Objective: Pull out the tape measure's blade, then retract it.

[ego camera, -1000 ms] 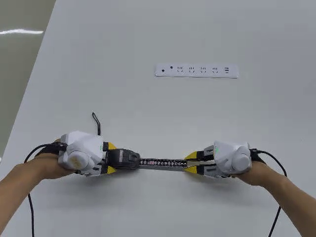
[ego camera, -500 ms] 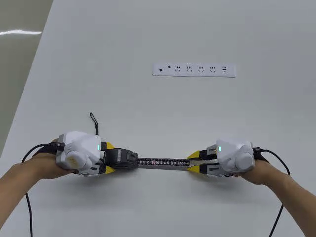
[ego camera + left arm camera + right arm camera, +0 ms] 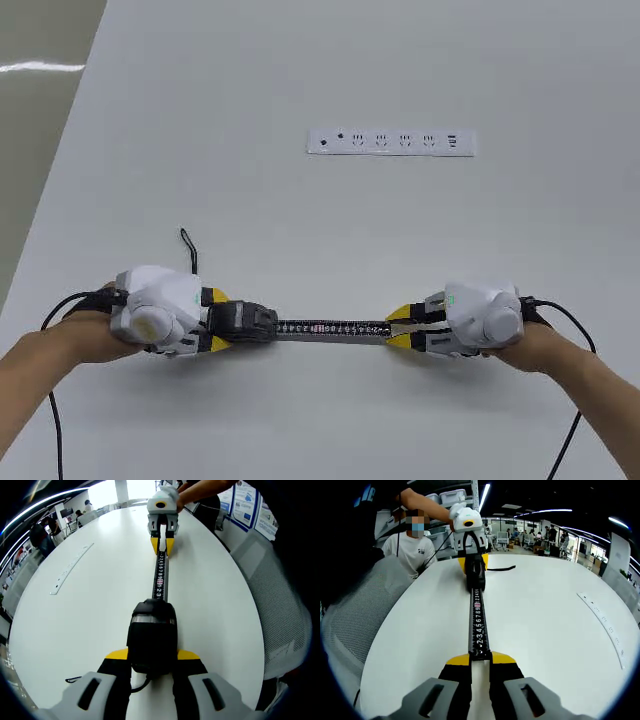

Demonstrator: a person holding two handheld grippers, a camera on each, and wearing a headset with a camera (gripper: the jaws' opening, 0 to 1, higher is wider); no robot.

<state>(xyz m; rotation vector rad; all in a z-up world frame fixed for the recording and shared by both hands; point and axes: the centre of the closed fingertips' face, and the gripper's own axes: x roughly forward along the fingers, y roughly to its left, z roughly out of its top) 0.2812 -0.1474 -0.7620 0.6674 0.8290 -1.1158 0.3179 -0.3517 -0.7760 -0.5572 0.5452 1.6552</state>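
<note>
Lower left, the left tongs [image 3: 218, 320] clamp the tape measure [image 3: 248, 322]; lower right, the right tongs [image 3: 398, 327] pinch the tip of its blade [image 3: 330, 328]; a slack pinch could let it whip back.

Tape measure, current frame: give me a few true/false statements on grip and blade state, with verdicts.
1. The left gripper is shut on the tape measure case. True.
2. The blade is fully wound back into the case. False: a numbered stretch of it is out, running from the case to the right gripper.
3. The right gripper pinches the blade's free end. True.
4. The power strip lies between the two grippers. False: it lies on the table well beyond the blade, apart from both grippers.
</note>
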